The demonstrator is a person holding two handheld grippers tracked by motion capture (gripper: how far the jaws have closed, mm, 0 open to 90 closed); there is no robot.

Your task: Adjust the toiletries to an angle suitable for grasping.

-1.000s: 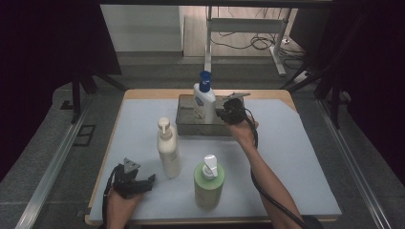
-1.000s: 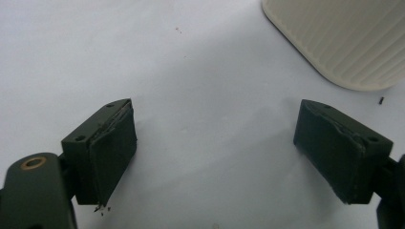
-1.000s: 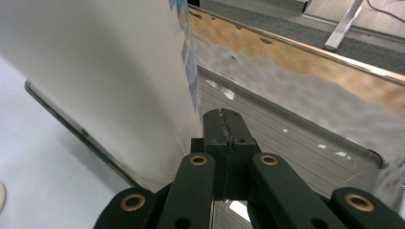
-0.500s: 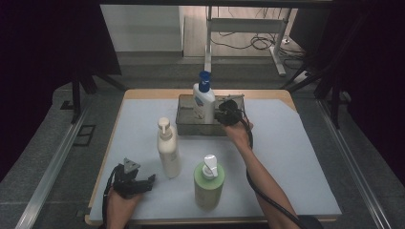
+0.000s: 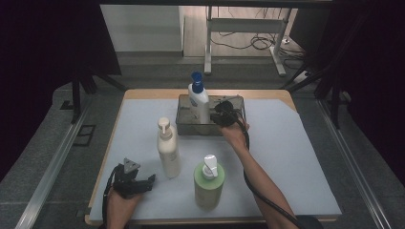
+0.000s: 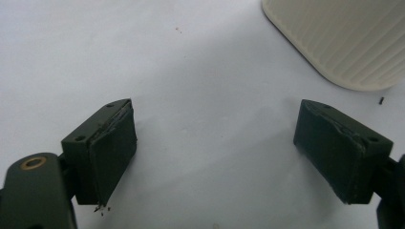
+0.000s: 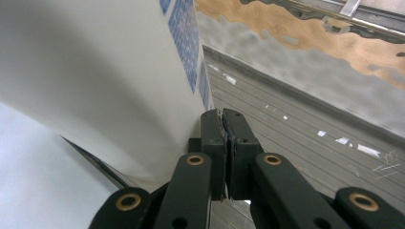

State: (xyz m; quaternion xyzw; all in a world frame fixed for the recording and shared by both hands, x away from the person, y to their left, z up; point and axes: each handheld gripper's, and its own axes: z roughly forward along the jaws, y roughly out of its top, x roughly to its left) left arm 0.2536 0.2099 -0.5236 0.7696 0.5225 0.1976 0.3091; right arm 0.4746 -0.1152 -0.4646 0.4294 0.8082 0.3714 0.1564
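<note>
With its jaws together and empty, the right gripper (image 5: 220,116) noses the white blue-capped plastic bottle (image 5: 199,102) in the grey metal tray (image 5: 237,102), prob. to steady it, while the left gripper (image 5: 143,183) rests w/ jaws apart.

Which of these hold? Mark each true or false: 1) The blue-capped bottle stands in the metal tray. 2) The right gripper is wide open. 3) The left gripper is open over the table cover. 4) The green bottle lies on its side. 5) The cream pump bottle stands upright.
1) True: the blue-capped bottle stands in the metal tray.
2) False: the right gripper is shut, empty, beside that bottle.
3) True: the left gripper is open, nothing between its pads.
4) False: the green bottle stands upright.
5) True: the cream pump bottle is upright.
</note>
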